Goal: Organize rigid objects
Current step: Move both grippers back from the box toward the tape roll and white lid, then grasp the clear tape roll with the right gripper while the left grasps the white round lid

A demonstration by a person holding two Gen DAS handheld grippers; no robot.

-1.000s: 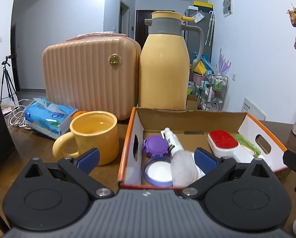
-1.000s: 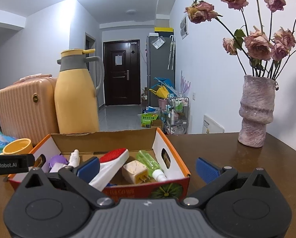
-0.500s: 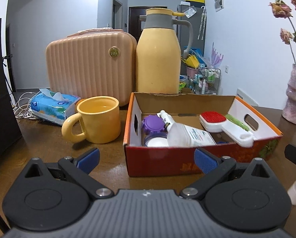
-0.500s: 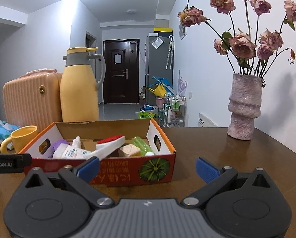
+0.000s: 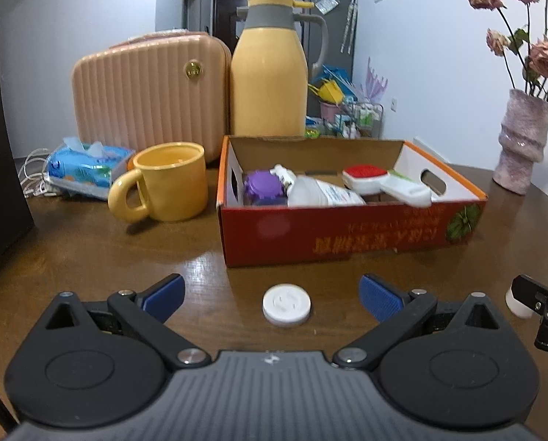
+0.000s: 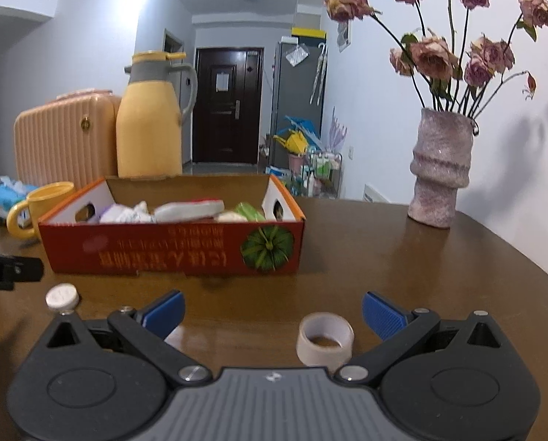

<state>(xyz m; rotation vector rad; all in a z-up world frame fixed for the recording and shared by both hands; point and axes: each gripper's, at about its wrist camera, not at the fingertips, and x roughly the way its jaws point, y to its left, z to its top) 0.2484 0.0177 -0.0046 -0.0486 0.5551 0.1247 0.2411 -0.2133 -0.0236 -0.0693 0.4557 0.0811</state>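
Observation:
A red cardboard box (image 5: 347, 237) (image 6: 171, 246) stands on the brown table, holding a purple lid (image 5: 263, 183), a white bottle (image 5: 321, 193), a red-topped brush (image 5: 384, 182) and other small items. In front of it lies a white round cap (image 5: 287, 305) (image 6: 62, 296), between the blue pads of my open left gripper (image 5: 272, 296). A roll of clear tape (image 6: 324, 341) stands on the table between the fingers of my open right gripper (image 6: 272, 310), nearer its right finger. Neither gripper holds anything.
A yellow mug (image 5: 167, 182), a tissue pack (image 5: 88, 165), a peach case (image 5: 149, 95) and a yellow thermos (image 5: 270, 70) stand left of and behind the box. A pink vase with dried roses (image 6: 441, 169) stands at the right.
Both grippers have pulled back from the box and dropped lower toward the table. The white cap and the tape roll have come into view between their fingers.

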